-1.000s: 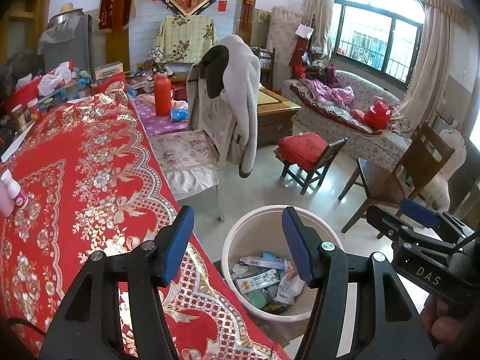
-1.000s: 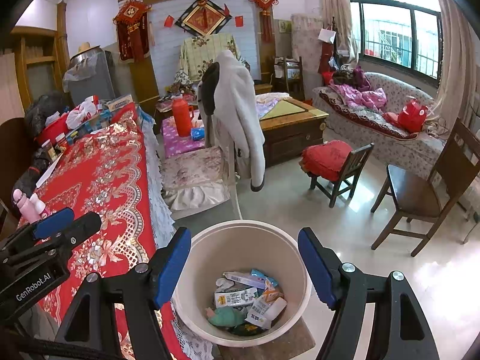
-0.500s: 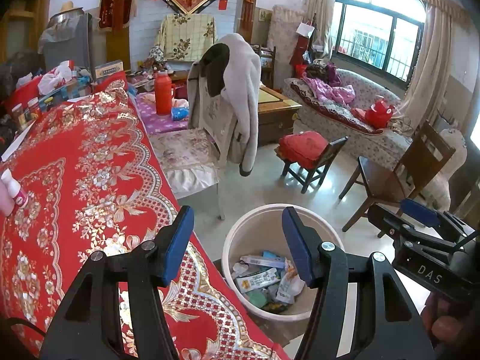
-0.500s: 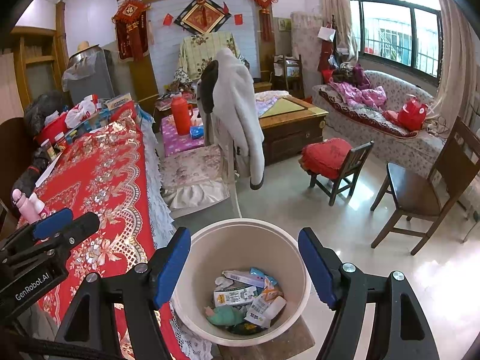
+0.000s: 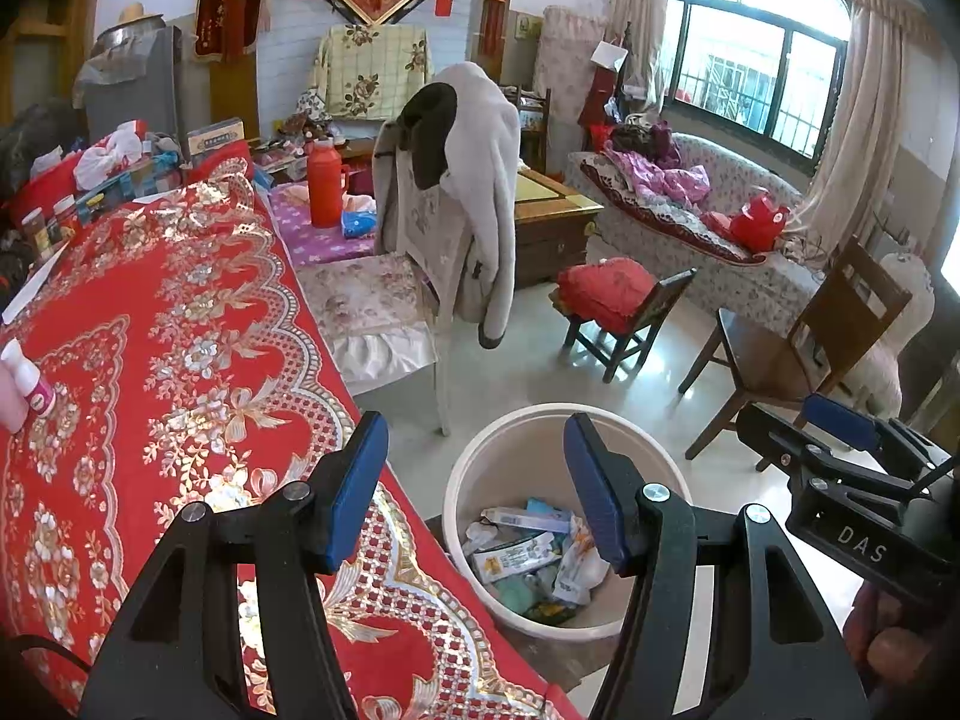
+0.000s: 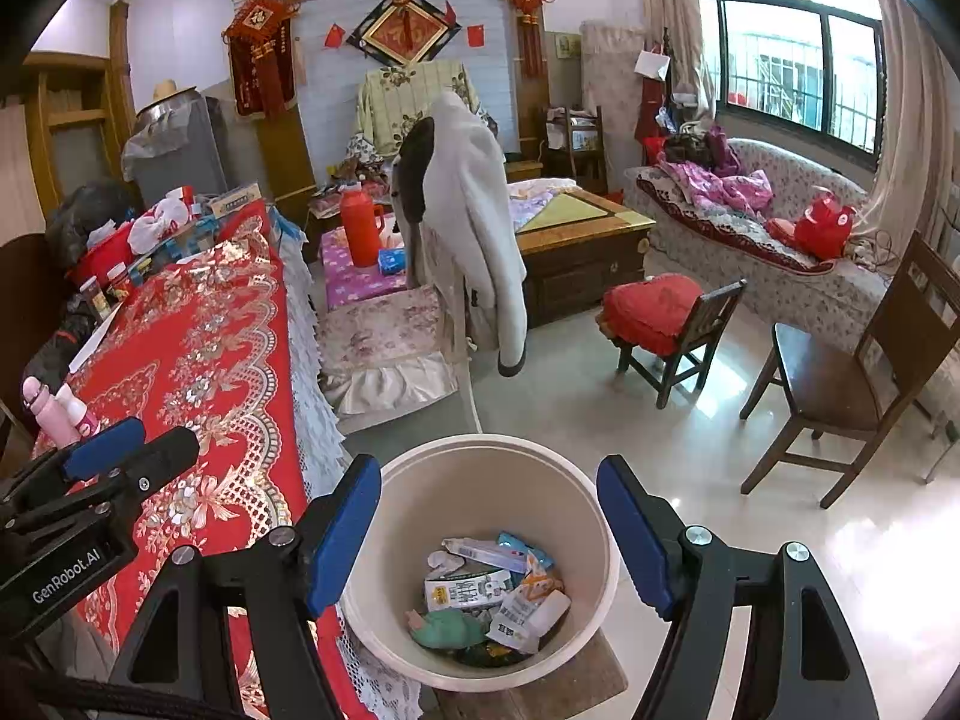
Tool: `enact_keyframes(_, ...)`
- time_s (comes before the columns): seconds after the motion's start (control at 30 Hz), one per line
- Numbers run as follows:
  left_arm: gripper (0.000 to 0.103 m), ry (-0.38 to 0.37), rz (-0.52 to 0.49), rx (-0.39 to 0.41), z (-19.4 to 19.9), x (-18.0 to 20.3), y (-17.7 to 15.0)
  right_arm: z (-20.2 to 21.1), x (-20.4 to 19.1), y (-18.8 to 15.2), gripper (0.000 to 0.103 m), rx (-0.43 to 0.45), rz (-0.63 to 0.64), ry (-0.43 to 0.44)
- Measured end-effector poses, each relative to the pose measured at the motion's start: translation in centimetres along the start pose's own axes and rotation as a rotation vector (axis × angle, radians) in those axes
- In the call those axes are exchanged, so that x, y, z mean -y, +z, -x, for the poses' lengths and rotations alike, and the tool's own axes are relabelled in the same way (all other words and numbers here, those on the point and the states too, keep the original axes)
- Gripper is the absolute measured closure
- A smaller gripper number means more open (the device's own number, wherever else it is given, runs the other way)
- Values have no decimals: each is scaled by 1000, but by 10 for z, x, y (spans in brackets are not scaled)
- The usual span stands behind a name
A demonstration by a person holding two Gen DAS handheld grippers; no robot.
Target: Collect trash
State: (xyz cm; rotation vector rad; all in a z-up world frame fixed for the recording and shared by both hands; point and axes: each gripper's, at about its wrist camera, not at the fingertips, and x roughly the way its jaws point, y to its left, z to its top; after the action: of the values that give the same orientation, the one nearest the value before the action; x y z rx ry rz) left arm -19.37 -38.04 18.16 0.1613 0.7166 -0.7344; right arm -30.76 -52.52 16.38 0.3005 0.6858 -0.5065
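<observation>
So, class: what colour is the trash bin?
Cream trash bin; clearest in the right wrist view.

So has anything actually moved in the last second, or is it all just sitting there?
Nothing visibly changed. Both tongs, left and right, stay open and empty over the bin, and the trash inside lies as before.

- Left wrist view looks forward and down over the table [image 5: 150,360] edge, bin [image 5: 480,468] near.
- Right wrist view looks down over the bin [image 6: 420,480]; both share it.
</observation>
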Motion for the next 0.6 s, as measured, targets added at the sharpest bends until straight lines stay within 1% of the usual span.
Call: enact_keyframes(0.6,43,-14,-6,-15,-8,1,-4,-1,4,-1,30,-8,-3,-2)
